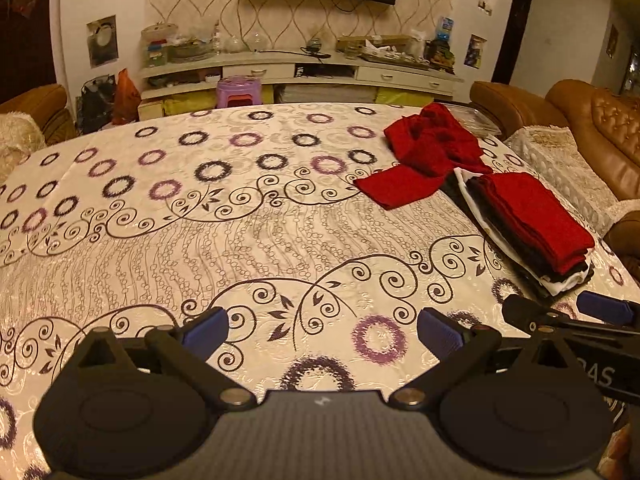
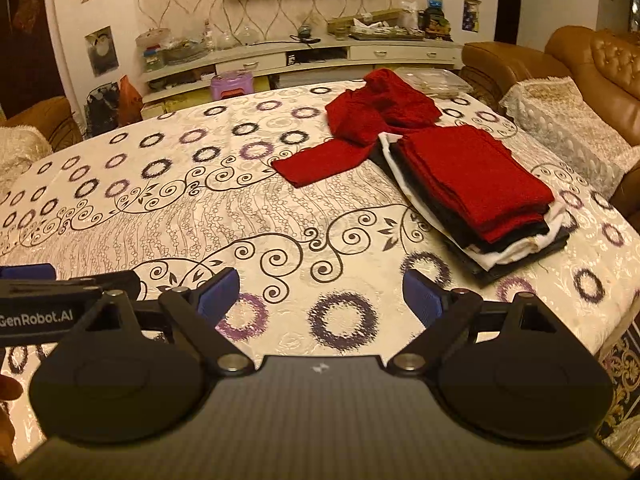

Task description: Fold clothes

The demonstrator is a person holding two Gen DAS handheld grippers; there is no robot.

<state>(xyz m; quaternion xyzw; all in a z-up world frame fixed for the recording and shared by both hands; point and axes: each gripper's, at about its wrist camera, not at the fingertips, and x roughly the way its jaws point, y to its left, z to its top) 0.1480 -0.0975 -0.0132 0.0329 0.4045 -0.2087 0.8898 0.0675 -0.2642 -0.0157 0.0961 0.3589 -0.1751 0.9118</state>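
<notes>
**Hovering over the cloth, both grippers empty**

Holding low above the near edge of the patterned tablecloth (image 1: 256,232), the left gripper (image 1: 322,330) has its blue-padded fingers (image 1: 206,332) spread wide with nothing between them. Right gripper (image 2: 320,294) stands just beside it, jaws likewise parted and empty; each tool shows at the edge of the other's camera view.

Clothes sit at the far right of the table. A loose red garment (image 1: 424,152) lies crumpled, one sleeve stretched flat toward the table's middle. Touching its near side is a folded stack (image 2: 476,192): a red piece on top, black and white layers beneath, edges roughly squared. The stack is well apart from both grippers, nearer the right one.

Room notes: brown leather sofa (image 1: 596,128) along the right side of the table, a low TV console (image 1: 300,68) with clutter against the far wall, a purple stool (image 1: 239,90) in front of it. Warm, dim lighting.
</notes>
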